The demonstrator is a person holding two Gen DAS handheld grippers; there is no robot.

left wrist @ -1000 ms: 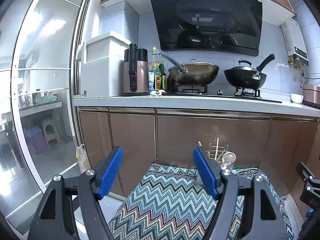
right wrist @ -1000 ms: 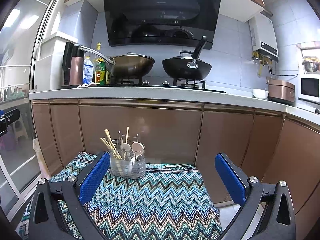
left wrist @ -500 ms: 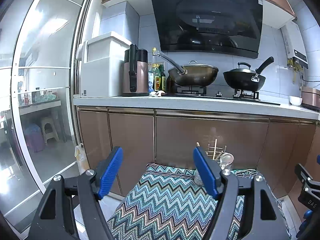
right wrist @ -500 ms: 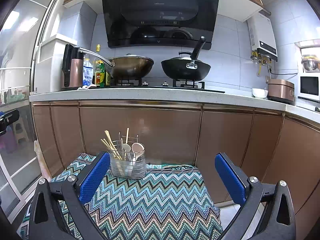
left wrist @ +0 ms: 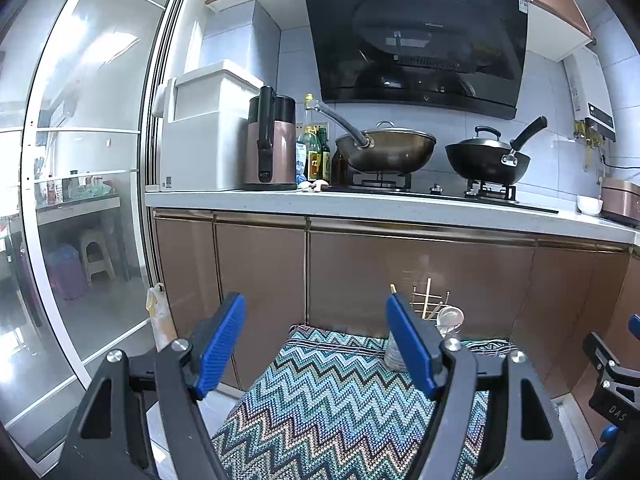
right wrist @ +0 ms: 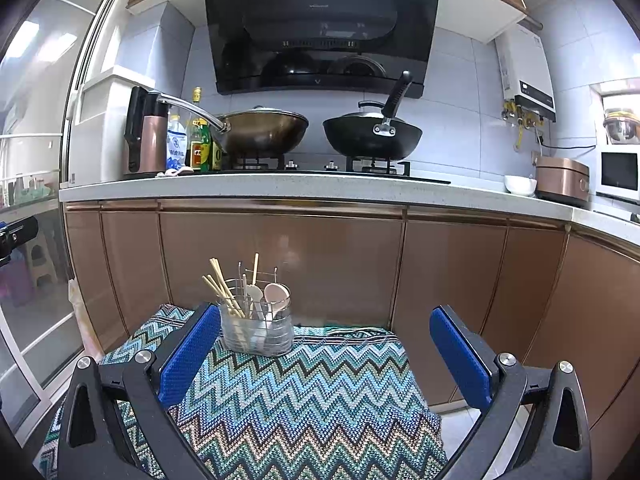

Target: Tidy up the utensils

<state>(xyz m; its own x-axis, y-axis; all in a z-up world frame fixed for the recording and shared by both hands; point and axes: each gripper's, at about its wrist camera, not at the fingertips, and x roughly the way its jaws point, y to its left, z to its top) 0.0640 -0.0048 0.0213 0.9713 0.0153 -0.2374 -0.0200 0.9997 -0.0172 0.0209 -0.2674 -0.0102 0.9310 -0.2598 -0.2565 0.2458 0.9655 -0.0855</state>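
Standing before the copper-fronted cabinets (right wrist: 280,264), the person holds both tools above the zigzag-patterned cloth (right wrist: 304,396), and I judge the job is either at its very start or already wrapped up, since nothing lies loose on the fabric. The right gripper (right wrist: 326,354) hangs with jaws spread wide and empty; the left gripper (left wrist: 316,346) is likewise parted, gripping nothing. Ahead of the right gripper, just past its left finger at the cloth's far edge, stands the clear utensil holder (right wrist: 257,330), upright. If any sorting remains, the next move calls for reaching forward to it. Chopsticks (right wrist: 220,286) lean out leftward; spoons (right wrist: 276,294) stand bowl-up beside them.
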